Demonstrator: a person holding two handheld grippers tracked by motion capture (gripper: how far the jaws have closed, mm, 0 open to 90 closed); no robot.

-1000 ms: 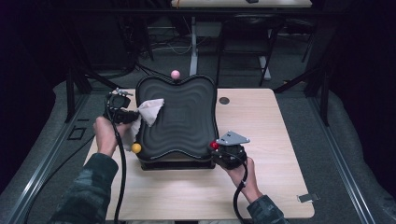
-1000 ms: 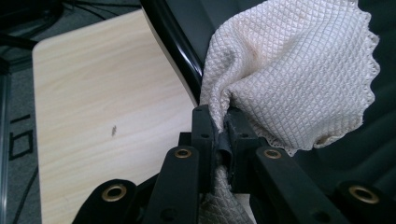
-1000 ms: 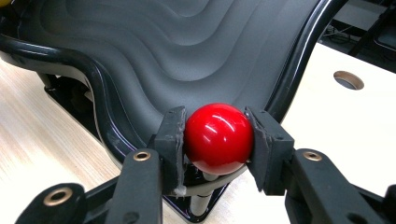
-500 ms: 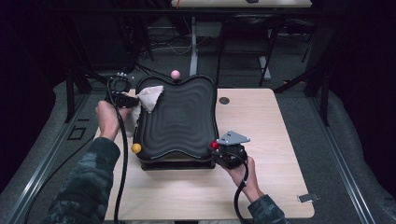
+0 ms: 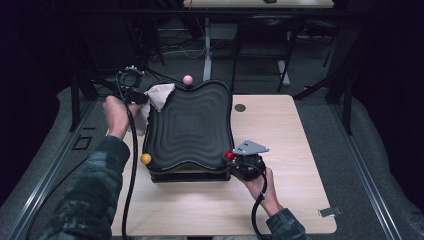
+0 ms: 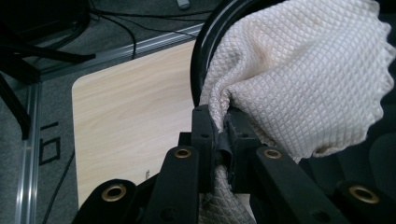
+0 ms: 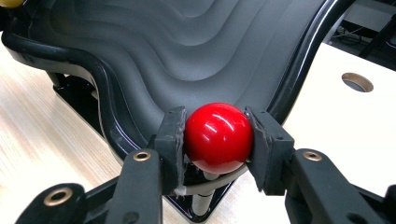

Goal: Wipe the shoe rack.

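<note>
Slippage of the cloth [image 6: 299, 79] is the nearest risk. A fold of the pale quilted cloth is pinched between the closed jaws of the left gripper [image 6: 219, 135], and in the left gripper view only a narrow pleat is caught; the rest hangs loose over the rim of the black wavy tray [image 5: 192, 127]. In the high view the cloth [image 5: 159, 96] is seen at the tray's far left corner, near the desk's [image 5: 295, 140] far left edge, draped half on the ridged surface and half off it. If the cloth is dragged hard across the ridges, the pleat could be pulled out of the jaws, or the loose part could be snagged on the pink knob [image 5: 188, 79] at the tray's far edge.

The right gripper [image 7: 218, 137] is clamped on the red ball [image 7: 218, 136], a knob on a short stem at the tray's near right corner, so the tray appears to be steadied there. The ball is smooth and round and is held only at its two sides; under a sideways push from wiping it could be squeezed out of the jaws, and the tray could then be rocked or shifted on its base toward the desk's near edge. The yellow knob [image 5: 146, 159] at the near left corner is left unheld, so that corner is judged the likeliest to lift.
</note>
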